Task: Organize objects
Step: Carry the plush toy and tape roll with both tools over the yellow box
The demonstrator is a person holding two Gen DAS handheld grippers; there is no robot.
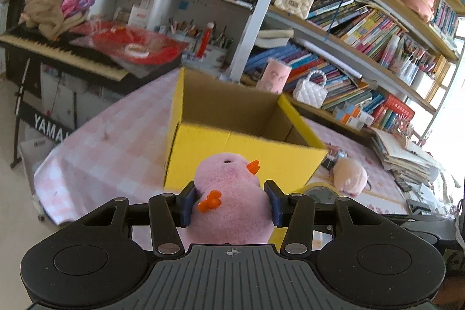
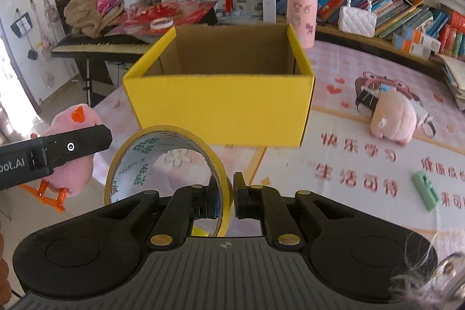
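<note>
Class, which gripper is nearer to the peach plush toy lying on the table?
Right. The right gripper, holding the tape roll, is left of the peach plush toy; the left gripper is further left.

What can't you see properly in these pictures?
- Bottom of the yellow box, both views: its own walls hide the floor, so any contents are unknown.
- Pink chick toy, left view: the left claw covers its lower body.
- Tape roll, right view: the right claw hides its bottom edge.
- Green item, right view: too blurred to name.

Readable text in the room
Keyboard stand [image 1: 48, 125] reads "YAMA"; left gripper [image 2: 55, 153] shows "oot.AI"; red Chinese characters on the tablecloth [image 2: 357, 161].
</note>
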